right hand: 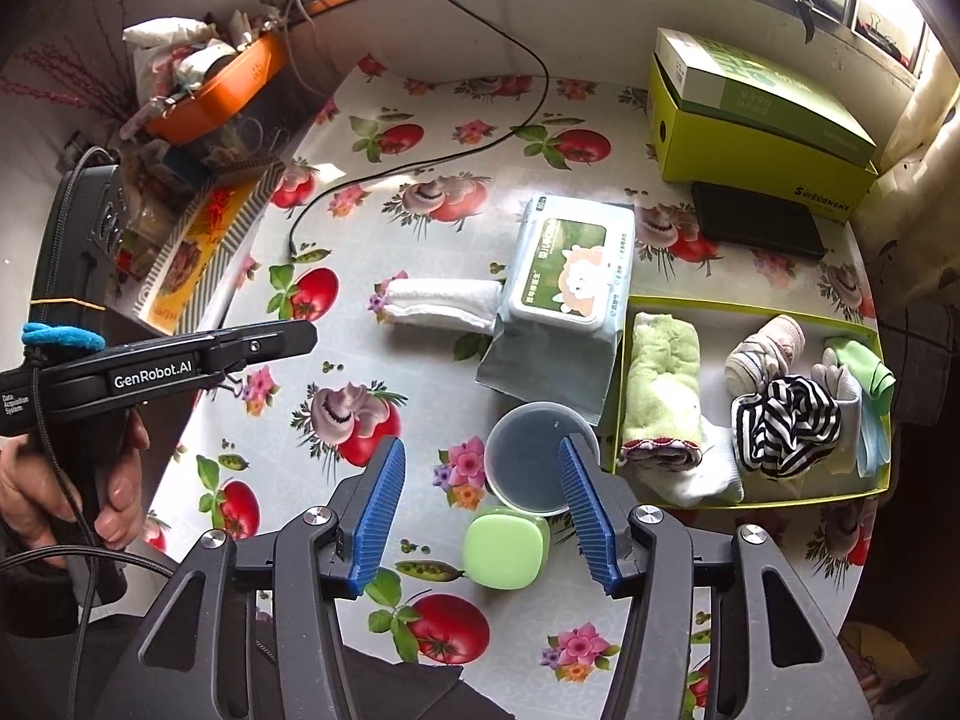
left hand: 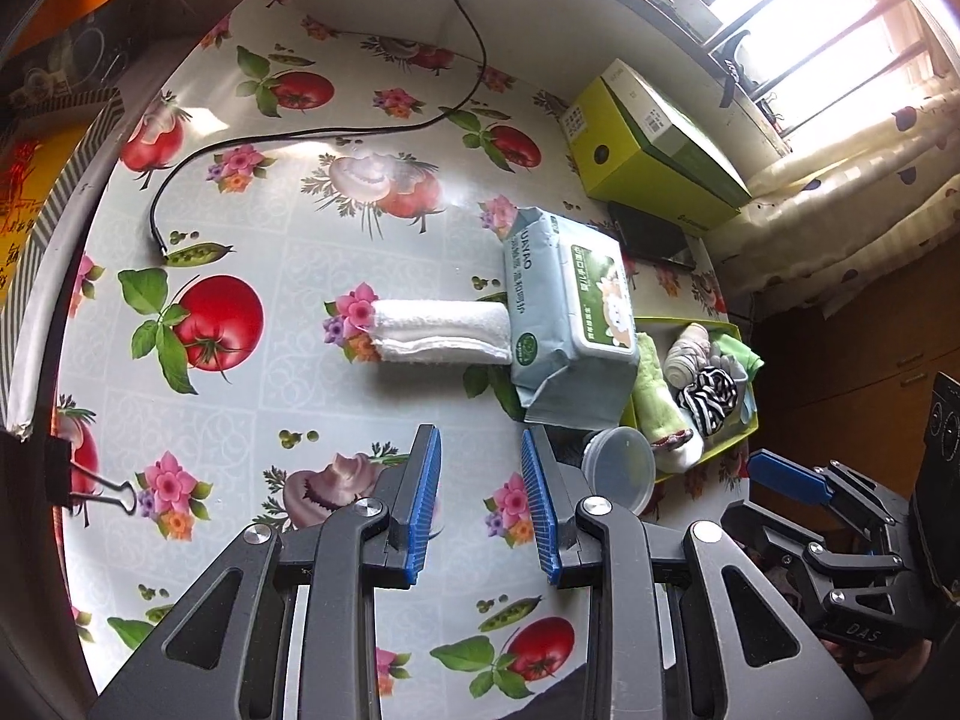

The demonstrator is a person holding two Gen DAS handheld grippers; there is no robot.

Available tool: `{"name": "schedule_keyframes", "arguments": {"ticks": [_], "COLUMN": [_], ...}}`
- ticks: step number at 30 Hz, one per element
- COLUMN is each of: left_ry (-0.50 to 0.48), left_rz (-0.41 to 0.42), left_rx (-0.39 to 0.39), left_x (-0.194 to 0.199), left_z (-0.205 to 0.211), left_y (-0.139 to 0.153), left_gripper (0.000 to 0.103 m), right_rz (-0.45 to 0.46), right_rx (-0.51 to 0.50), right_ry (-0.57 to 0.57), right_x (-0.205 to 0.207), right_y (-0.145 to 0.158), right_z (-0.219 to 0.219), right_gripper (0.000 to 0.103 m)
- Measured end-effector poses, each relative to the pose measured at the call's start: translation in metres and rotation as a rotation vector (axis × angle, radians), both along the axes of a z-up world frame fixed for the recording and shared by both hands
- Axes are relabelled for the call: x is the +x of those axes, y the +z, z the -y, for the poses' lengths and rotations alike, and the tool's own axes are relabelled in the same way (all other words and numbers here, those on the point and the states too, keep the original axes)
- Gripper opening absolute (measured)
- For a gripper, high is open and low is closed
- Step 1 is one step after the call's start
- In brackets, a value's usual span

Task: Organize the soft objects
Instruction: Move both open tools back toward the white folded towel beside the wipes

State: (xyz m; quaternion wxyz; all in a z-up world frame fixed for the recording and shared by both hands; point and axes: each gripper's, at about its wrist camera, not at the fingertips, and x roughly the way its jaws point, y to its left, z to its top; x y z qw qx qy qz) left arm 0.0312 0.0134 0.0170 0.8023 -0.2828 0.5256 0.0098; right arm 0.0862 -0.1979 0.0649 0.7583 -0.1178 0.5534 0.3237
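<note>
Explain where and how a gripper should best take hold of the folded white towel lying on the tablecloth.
Probably at the free end of the folded white towel, coming from above with fingers across its narrow width. It lies flat and long, and its other end butts against the pale blue wet-wipes pack, which leaves little room there.

The right gripper [right hand: 480,489] hung with its jaws apart and nothing between the pads. A green case [right hand: 504,549] lay between the fingers, a round plastic lid [right hand: 531,456] just ahead by the right finger. Beyond the right finger sat a tray [right hand: 750,307] of rolled soft items, with a folded white towel [right hand: 441,303] farther ahead.
</note>
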Motion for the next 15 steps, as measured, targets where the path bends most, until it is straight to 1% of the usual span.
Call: {"name": "schedule_keyframes", "arguments": {"ticks": [8, 11, 15], "left_ry": [0.022, 0.046, 0.111], "left_rz": [-0.017, -0.016, -0.033], "left_rx": [-0.008, -0.004, -0.006], "left_x": [0.004, 0.001, -0.003], "left_z": [-0.018, -0.031, -0.057], "left_y": [-0.011, -0.013, -0.019], "left_gripper": [0.029, 0.029, 0.029], "right_rz": [-0.025, -0.034, -0.051], "right_rx": [-0.003, 0.002, 0.004], "right_ry": [-0.019, -0.024, -0.028], "right_x": [0.007, 0.01, 0.014], "right_y": [-0.009, -0.012, -0.018], "right_z": [0.001, 0.002, 0.0], "right_gripper": [0.054, 0.054, 0.054]}}
